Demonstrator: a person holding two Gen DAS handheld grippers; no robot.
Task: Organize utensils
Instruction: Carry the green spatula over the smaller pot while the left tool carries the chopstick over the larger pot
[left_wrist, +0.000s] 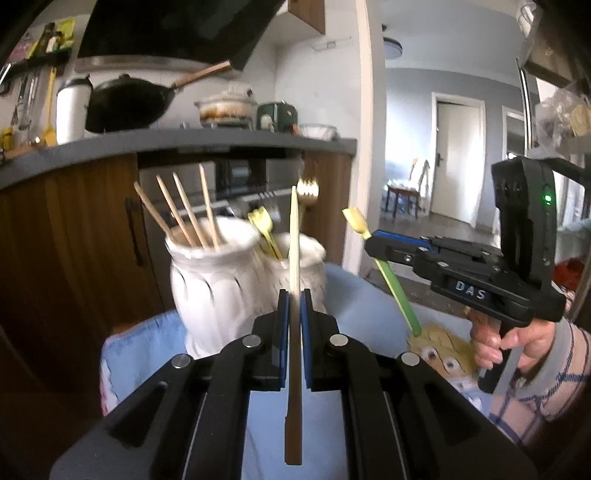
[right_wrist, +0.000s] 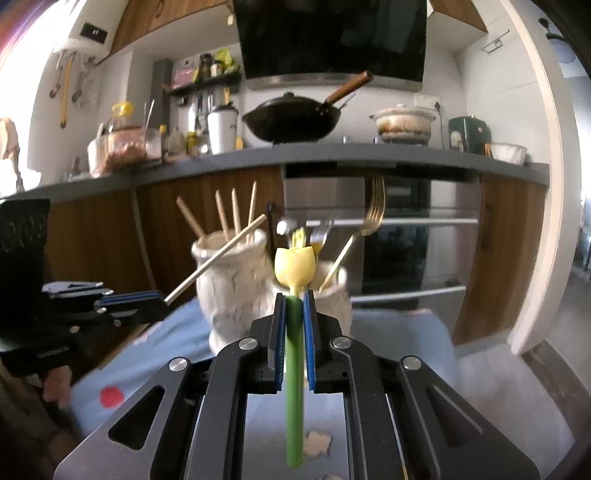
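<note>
Left wrist view shows the left gripper (left_wrist: 294, 301) pinching a chopstick (left_wrist: 294, 236) and the right gripper (left_wrist: 373, 243) pinching a tulip fork (left_wrist: 384, 266), both lifted to drop into the matching jars (left_wrist: 214, 277).

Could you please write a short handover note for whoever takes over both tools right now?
Left tool: shut on a wooden chopstick, tip pointing up, in front of the jars.
Right tool: shut on a tulip-headed spoon with a green handle, held upright before the smaller jar.
Larger white jar: four chopsticks standing in it.
Smaller white jar: forks, including a gold fork, and another yellow tulip utensil.
Both jars sit on a blue cloth.
Done: most utensils sorted.
Left: probably chopstick into the larger jar, spoon into the smaller one.
</note>
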